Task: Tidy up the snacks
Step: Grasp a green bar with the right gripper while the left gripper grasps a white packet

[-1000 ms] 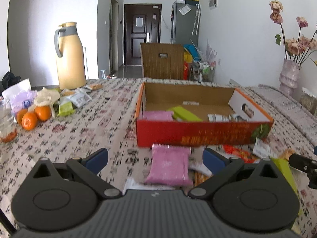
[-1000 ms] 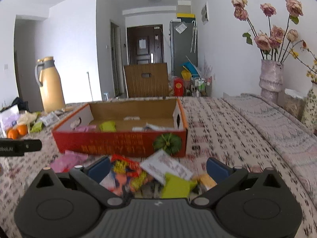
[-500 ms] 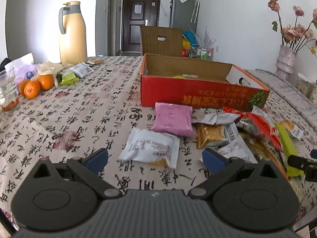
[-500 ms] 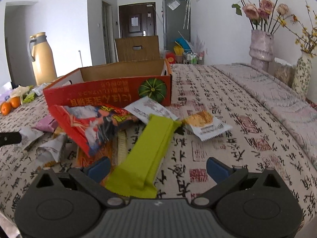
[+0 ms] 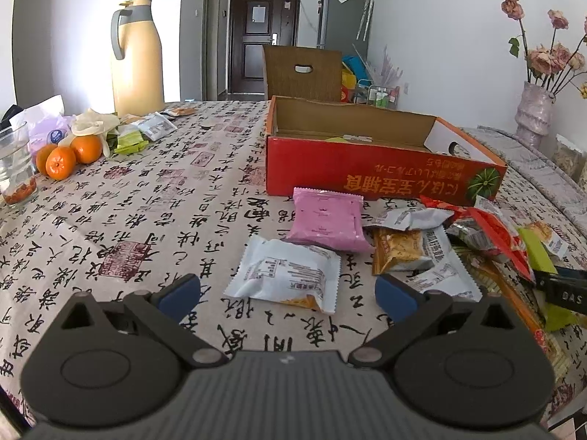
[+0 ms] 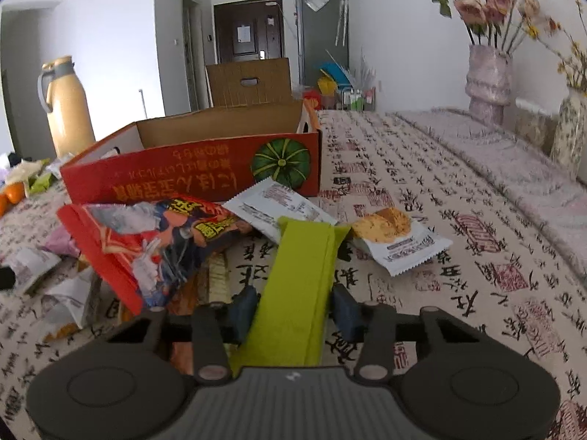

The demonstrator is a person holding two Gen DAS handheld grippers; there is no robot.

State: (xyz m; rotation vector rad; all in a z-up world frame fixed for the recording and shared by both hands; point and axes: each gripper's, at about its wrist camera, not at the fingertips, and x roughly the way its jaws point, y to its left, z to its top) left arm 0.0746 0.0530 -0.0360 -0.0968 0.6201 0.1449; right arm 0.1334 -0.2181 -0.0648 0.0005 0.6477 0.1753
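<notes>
The right gripper (image 6: 293,308) has just closed its jaws on the green bar (image 6: 299,286), pads pressing both its sides, the bar lying on the tablecloth (image 6: 422,190) before the red box (image 6: 190,172) beside a red packet (image 6: 146,242). The left gripper (image 5: 286,293) hangs spread wide and empty just short of a white packet (image 5: 284,275), with a pink packet (image 5: 324,218) beyond it near the box.
</notes>
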